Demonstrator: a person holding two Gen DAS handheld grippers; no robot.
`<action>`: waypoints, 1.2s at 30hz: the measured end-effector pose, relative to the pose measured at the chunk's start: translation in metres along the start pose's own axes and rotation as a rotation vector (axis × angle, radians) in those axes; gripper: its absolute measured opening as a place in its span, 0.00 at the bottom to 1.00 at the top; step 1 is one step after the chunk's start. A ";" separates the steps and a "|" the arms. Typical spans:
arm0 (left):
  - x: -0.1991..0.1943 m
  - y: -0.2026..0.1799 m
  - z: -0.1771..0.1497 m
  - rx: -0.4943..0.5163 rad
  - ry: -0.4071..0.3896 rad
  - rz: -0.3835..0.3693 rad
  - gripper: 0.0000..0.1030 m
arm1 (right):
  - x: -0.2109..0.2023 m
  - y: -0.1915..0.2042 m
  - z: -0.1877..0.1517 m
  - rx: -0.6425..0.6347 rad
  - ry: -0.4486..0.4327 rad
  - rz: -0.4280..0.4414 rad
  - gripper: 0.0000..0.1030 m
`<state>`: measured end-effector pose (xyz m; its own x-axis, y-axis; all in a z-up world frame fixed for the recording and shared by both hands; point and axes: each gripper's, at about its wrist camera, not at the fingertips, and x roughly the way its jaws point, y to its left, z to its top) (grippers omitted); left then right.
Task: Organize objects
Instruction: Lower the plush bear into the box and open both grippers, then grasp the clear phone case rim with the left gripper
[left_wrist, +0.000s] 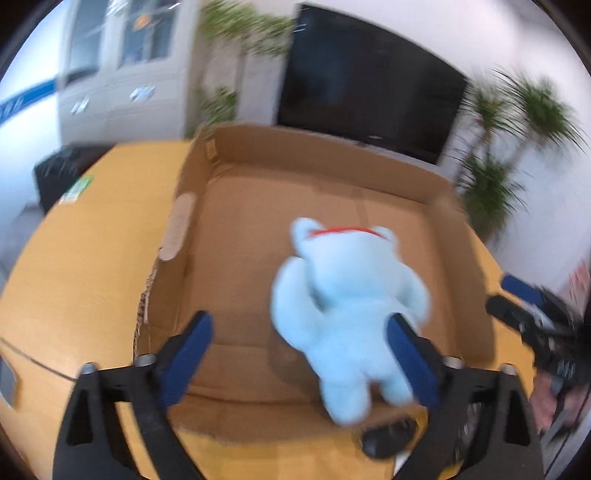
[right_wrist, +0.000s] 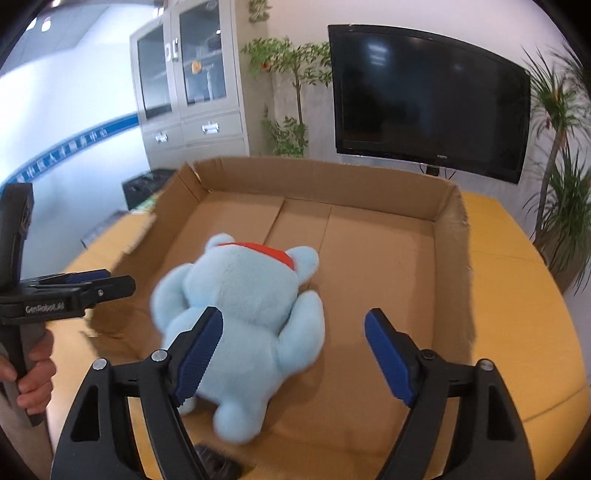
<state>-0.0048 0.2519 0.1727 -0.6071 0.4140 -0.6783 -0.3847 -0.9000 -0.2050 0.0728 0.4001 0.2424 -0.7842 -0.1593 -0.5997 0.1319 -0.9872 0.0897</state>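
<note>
A pale blue plush bear with a red collar (right_wrist: 243, 314) lies face down inside a shallow, open brown cardboard box (right_wrist: 448, 210) that sits on a yellow tabletop (right_wrist: 517, 295). The toy's long axis runs from the near wall of the box toward the far wall: its head, with the red band at the neck, points away toward the far wall and the black flat screen on the white wall (right_wrist: 428, 96), while its feet point back toward the cameras. Its arms spread out to either side. It rests on the box floor in the near half, left of centre in the right wrist view.

The left gripper (left_wrist: 299, 354) is spread wide with nothing pinched; its right blue pad overlaps the bear's (left_wrist: 347, 306) flank in the left wrist view, though whether it touches is unclear through the blur. The right gripper (right_wrist: 295, 350) is also released, its blue fingers apart above the toy's lower body, and it grips nothing. A hand (right_wrist: 35, 369) holds the left tool's handle at the left edge of the right wrist view.

A grey cabinet with glass doors (right_wrist: 192, 88) and green potted plants (right_wrist: 561, 206) stand behind.
</note>
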 end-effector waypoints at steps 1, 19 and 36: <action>-0.013 -0.008 -0.009 0.027 -0.006 -0.016 1.00 | -0.010 -0.002 -0.003 0.007 0.001 0.006 0.77; -0.106 -0.003 -0.221 -0.018 0.338 -0.107 1.00 | -0.105 -0.027 -0.203 0.242 0.304 0.276 0.80; -0.113 -0.022 -0.304 0.116 0.423 0.026 0.70 | -0.102 0.092 -0.284 0.054 0.513 0.253 0.28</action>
<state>0.2837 0.1834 0.0388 -0.2885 0.2775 -0.9164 -0.4631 -0.8781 -0.1201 0.3372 0.3276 0.0856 -0.3357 -0.3794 -0.8622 0.2359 -0.9200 0.3130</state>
